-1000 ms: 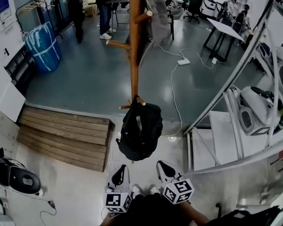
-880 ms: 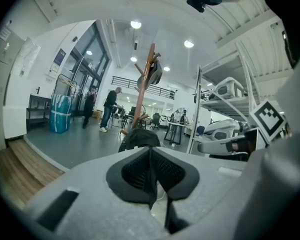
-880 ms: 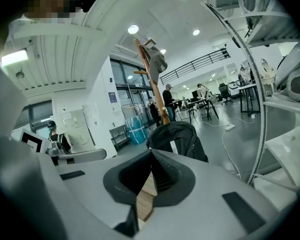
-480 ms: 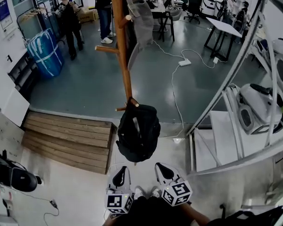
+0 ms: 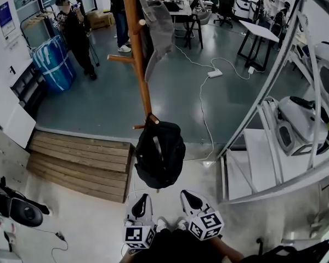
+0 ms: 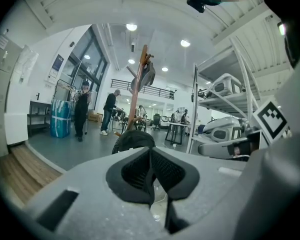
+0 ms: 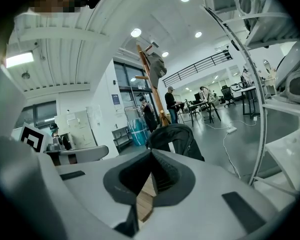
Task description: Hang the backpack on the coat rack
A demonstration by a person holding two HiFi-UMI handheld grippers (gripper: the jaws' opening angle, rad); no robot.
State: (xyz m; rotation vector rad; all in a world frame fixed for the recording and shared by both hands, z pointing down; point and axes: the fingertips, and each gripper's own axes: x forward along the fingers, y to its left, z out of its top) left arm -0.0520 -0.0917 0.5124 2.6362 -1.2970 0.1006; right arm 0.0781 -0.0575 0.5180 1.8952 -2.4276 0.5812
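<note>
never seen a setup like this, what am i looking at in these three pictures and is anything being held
No robot here: a person holds a two-jaw claw in each hand. The head view comes from a camera on the person's head, looking down: the left claw and right claw show at the bottom. The other two pictures come from cameras riding on each claw, looking along its jaws. In both, the jaws are shut with nothing between them. Ahead, a black backpack hangs from a low peg of the wooden coat rack, apart from both claws. A wooden platform lies to its left.
</note>
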